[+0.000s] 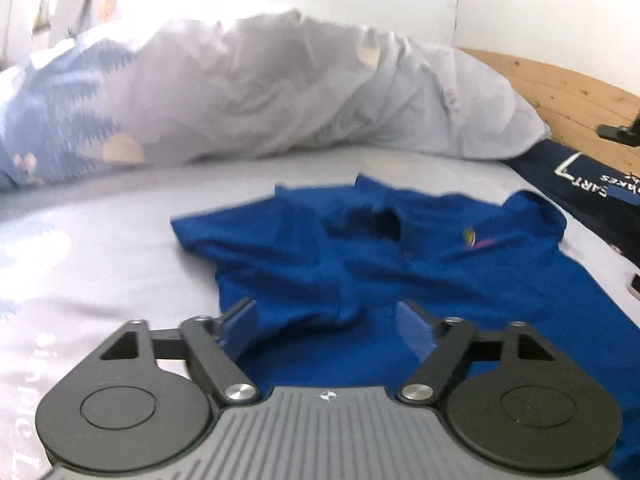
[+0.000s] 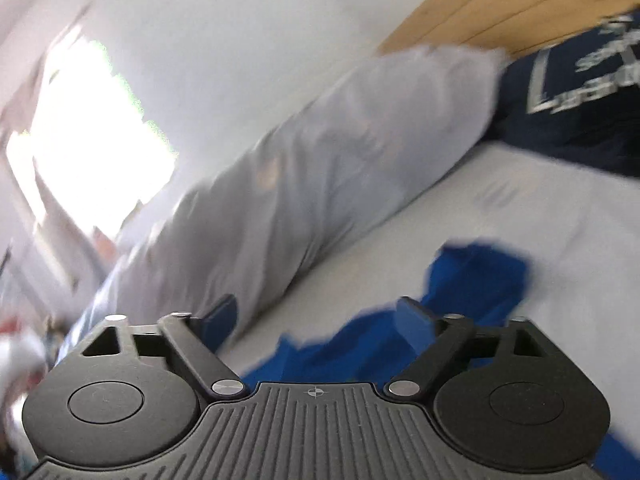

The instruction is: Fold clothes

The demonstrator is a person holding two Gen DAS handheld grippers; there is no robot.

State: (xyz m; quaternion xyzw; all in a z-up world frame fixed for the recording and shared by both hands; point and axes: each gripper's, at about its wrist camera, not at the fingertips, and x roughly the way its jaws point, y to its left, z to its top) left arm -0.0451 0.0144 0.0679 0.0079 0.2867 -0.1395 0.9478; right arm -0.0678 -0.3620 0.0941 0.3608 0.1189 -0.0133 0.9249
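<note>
Blue polo shirt [image 1: 360, 264] lies spread on the pale grey bed sheet [image 1: 100, 248], collar at the far side and a small coloured emblem on its right chest. Its near part is rumpled into soft folds. The left gripper [image 1: 328, 328] hangs low over that near part with its jaws wide apart; blue cloth shows beneath the gap, and neither pad presses on it.

Behind the shirt a bulky duvet [image 1: 260, 92] in pale grey with a blue tree print stretches across the far side of the bed. At the far right a dark navy pillow [image 1: 592, 184] with white lettering lies against a wooden headboard [image 1: 568, 88].

The right wrist view is tilted and badly blurred. The right gripper [image 2: 316, 320] also has its jaws spread wide, with nothing between them. Part of the shirt [image 2: 472, 276] lies crumpled below and to the right of it, with the duvet [image 2: 300, 184] running beyond.
</note>
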